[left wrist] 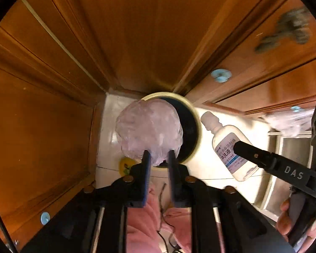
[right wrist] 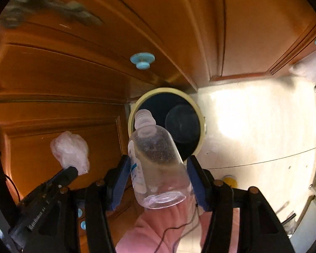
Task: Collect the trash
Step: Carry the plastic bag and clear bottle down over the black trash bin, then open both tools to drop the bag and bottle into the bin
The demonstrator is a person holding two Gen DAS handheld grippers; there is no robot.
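Two grippers are hanging over a round bin [right wrist: 201, 126] with a cream rim and a dark inside, which is standing on a pale floor [right wrist: 252, 126] in the corner of some orange-brown wooden cabinets [left wrist: 137, 31]. The left gripper [left wrist: 159, 158] is pointing down with a crumpled ball of clear plastic wrap [left wrist: 149, 128] at its fingertips; the wrap is sitting between the two narrowly parted fingers, partly over the bin's mouth, and whether the pads are pressing on it I cannot tell. The right gripper [right wrist: 158, 168] is clamping a clear plastic bottle [right wrist: 158, 158] across its body, one blue-padded finger on each side. The bottle is tilting with its white cap toward the bin opening, and its blue-and-white label is facing the left side. Light blue knobs [right wrist: 142, 60] are showing on the cabinet doors. A pink sleeve [right wrist: 158, 227] and a thin dark cable are lying below the grippers.
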